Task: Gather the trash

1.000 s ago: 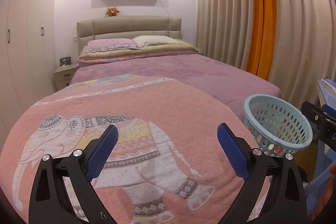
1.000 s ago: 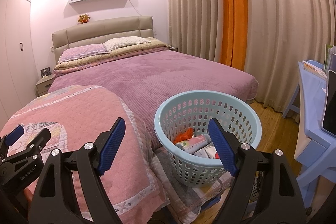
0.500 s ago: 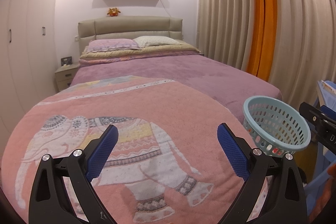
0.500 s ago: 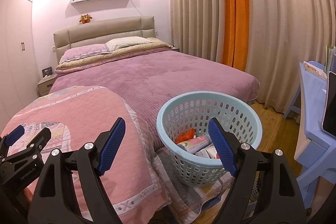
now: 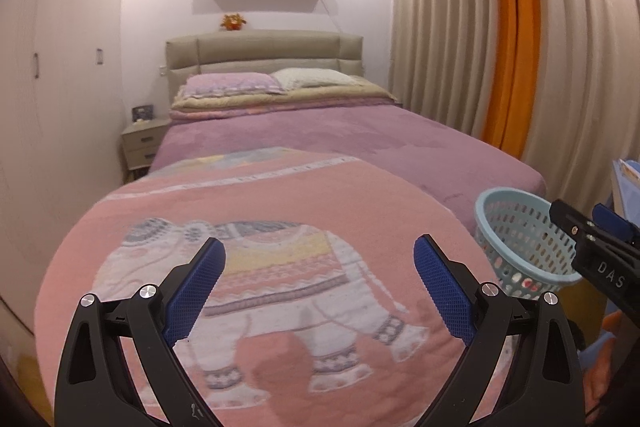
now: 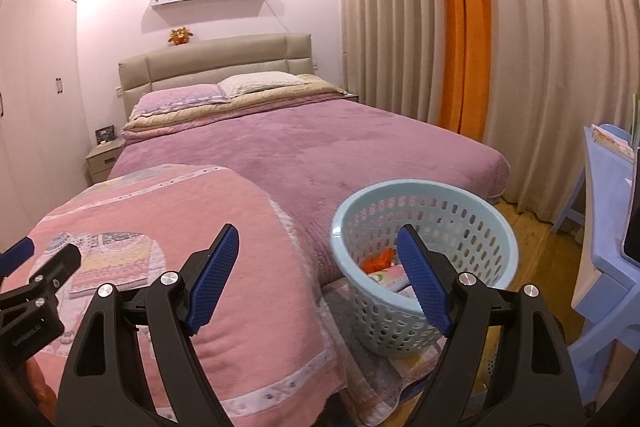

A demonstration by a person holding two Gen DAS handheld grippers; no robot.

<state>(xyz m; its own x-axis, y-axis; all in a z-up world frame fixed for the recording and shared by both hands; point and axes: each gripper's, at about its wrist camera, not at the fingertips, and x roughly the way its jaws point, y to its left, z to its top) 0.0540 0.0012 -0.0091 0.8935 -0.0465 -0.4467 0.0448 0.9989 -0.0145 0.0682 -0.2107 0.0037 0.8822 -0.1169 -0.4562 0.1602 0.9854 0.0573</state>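
A light blue perforated basket (image 6: 472, 211) stands at the foot of the bed, on folded bedding; it also shows in the left wrist view (image 5: 516, 227). Inside it lie an orange scrap (image 6: 378, 261) and a pale pink wrapper (image 6: 390, 275). My right gripper (image 6: 318, 281) is open and empty, hovering just left of and above the basket. My left gripper (image 5: 320, 287) is open and empty above the pink elephant blanket (image 5: 256, 211). Each gripper shows at the edge of the other's view.
A purple bed (image 6: 320, 151) with pillows fills the middle. White wardrobes (image 5: 52, 87) stand left, with a nightstand (image 5: 142, 143) beside the bed. Beige and orange curtains (image 6: 464, 27) hang right. A blue desk (image 6: 608, 211) stands at the far right on the wooden floor.
Both grippers have drawn back and tilted slightly; the basket sits lower and further right in both views. The jaws have stayed open and empty.
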